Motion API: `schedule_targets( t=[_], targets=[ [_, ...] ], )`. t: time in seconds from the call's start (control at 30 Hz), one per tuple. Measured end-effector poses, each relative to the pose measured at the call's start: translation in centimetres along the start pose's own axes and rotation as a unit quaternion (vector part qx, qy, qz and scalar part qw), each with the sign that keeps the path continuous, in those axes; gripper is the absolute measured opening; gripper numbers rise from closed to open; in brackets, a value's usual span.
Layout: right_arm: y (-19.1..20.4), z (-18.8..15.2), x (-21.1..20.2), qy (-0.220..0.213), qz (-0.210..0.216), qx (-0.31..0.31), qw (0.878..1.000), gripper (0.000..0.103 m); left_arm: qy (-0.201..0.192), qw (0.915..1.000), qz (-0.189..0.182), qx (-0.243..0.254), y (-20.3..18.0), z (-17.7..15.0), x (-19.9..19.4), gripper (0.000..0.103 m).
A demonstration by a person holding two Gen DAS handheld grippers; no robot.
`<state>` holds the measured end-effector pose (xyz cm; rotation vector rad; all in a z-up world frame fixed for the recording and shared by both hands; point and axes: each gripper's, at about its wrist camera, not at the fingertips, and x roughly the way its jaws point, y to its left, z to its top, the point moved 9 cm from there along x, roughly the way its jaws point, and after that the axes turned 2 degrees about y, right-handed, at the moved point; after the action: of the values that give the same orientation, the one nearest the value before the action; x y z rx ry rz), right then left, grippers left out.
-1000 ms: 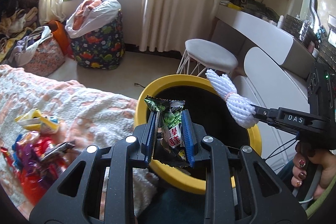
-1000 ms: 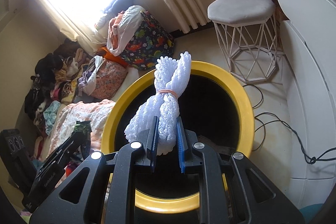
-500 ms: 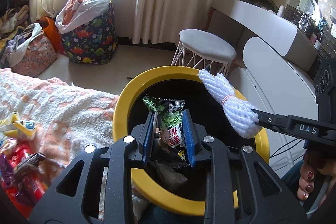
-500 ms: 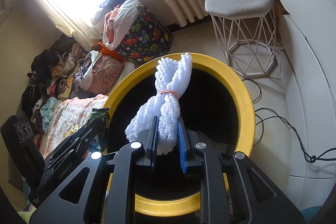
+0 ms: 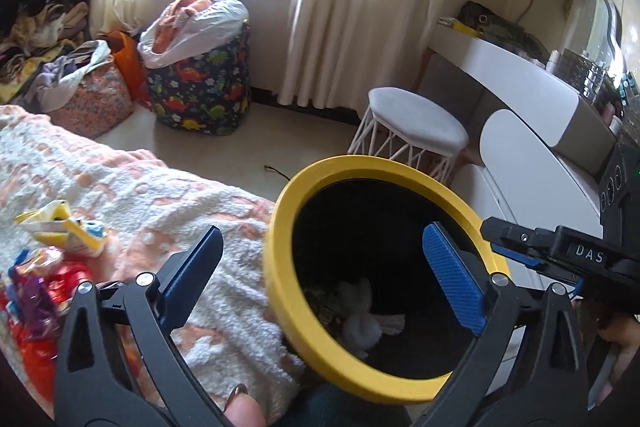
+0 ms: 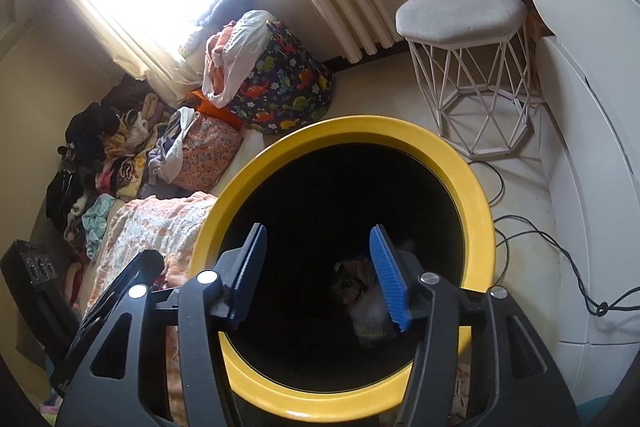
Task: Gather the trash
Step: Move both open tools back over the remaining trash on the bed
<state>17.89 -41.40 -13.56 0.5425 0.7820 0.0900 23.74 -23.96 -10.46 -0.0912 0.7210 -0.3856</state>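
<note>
Two pieces of trash lie at the bottom of a yellow-rimmed black bin (image 5: 280,259): a white foam net (image 5: 362,311) and, just beside it, a crumpled green snack wrapper (image 5: 322,301), dim in shadow. The bin stands on the floor against a bed edge covered w/ a peach-and-white blanket (image 5: 132,195). More wrappers are seen on that blanket at left: a yellow one (image 5: 64,227) and a red-purple heap (image 5: 36,275). The left gripper (image 5: 320,275) is spread wide over rim and blanket, nothing between its blue pads; its jaws have just been opening. The right gripper (image 6: 318,275) is poised above the bin mouth, about half open & empty, jaws also just opened. A white stool (image 5: 416,123) stands beyond. For the release to be done well, both claws should be lifted clear of the rim before being swung back to the blanket litter, so the bin isn't knocked
</note>
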Motion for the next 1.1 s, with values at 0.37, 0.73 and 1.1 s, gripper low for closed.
schedule_targets(
  t=[0.37, 0.73, 1.1],
  targets=[
    [2.4, 0.0, -0.5, -0.028, 0.003, -0.041, 0.999, 0.063, -0.030, 0.9991, 0.027, -0.014, 2.8, 0.4, -3.4, 0.092],
    [6.1, -0.6, -0.5, -0.044, 0.023, -0.093, 0.994, 0.064, -0.053, 0.9968, 0.047, -0.037, 5.9, 0.6, -6.2, 0.092],
    [10.7, -3.0, 0.2, -0.036, 0.053, -0.144, 0.987, 0.064, -0.064, 0.9934, 0.067, -0.068, 9.3, 0.6, -8.2, 0.092]
  ],
)
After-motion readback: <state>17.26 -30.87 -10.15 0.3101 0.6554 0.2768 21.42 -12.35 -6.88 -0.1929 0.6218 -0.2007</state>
